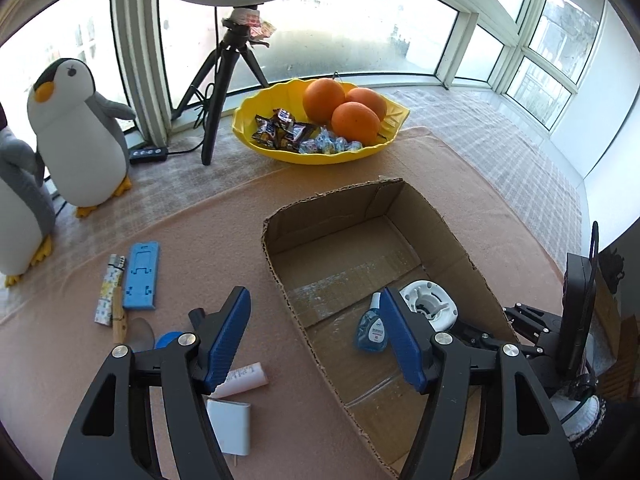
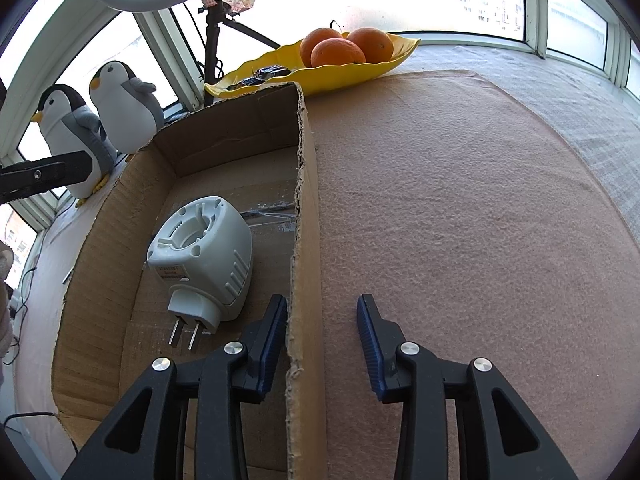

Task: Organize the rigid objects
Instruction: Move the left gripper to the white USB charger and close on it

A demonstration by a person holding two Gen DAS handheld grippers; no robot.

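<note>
An open cardboard box (image 1: 360,208) lies on the pink cloth. Inside it are a white plug-in device (image 1: 430,302) and a small blue bottle (image 1: 370,330). My left gripper (image 1: 316,336) is open and empty above the box's left wall. Left of the box lie a blue holder (image 1: 141,276), a patterned lighter (image 1: 107,294), a wooden clip (image 1: 119,316), a pink tube (image 1: 244,380) and a white charger (image 1: 232,426). My right gripper (image 2: 322,340) is open and empty, straddling the box's right wall (image 2: 306,240); the plug-in device (image 2: 202,252) lies to its left.
A yellow bowl (image 1: 280,152) with oranges (image 1: 324,96) and candies stands behind the box. Two plush penguins (image 1: 76,132) and a ring-light tripod (image 1: 224,80) stand at the back left by the window. The right gripper's body (image 1: 560,328) shows at the box's right.
</note>
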